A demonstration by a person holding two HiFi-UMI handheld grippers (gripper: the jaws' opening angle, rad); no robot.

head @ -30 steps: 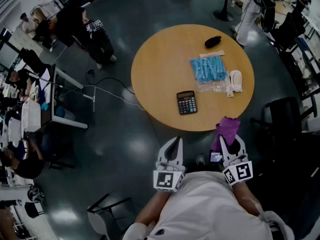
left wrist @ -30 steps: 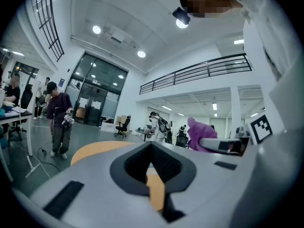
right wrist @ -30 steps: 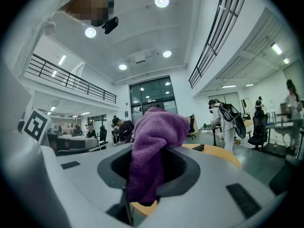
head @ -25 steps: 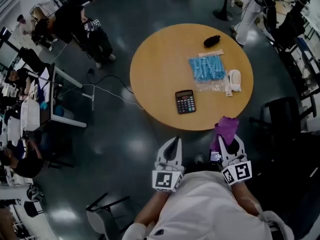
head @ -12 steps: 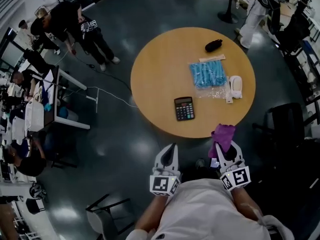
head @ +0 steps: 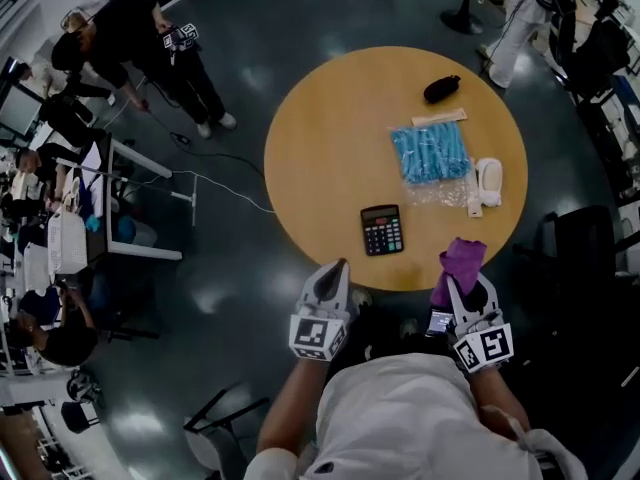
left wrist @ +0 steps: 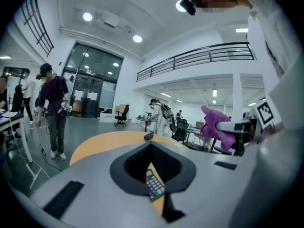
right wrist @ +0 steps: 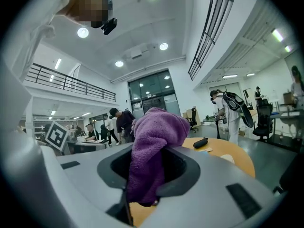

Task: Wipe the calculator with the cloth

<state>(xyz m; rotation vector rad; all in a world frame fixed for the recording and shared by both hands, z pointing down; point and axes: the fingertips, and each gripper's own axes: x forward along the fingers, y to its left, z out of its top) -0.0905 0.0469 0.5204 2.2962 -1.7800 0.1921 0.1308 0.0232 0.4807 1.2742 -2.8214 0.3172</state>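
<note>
A black calculator (head: 382, 230) lies near the front edge of the round wooden table (head: 330, 138). My left gripper (head: 336, 266) is shut and empty, just short of that edge and left of the calculator. In the left gripper view the calculator (left wrist: 154, 186) shows through the gap behind the closed jaws. My right gripper (head: 462, 282) is shut on a purple cloth (head: 462, 259) that reaches over the table edge, to the right of the calculator. The cloth (right wrist: 152, 151) bunches up and hangs down between the right jaws.
A blue packet (head: 430, 153), a white object (head: 488, 180), a black pouch (head: 441, 89) and a thin wooden strip (head: 438, 118) lie on the far right of the table. A black chair (head: 585, 238) stands at the right. People (head: 130, 38) and desks are at the left.
Both grippers have moved forward towards the table's near edge, the cloth now over the rim. The calculator has stayed in place on the table.
</note>
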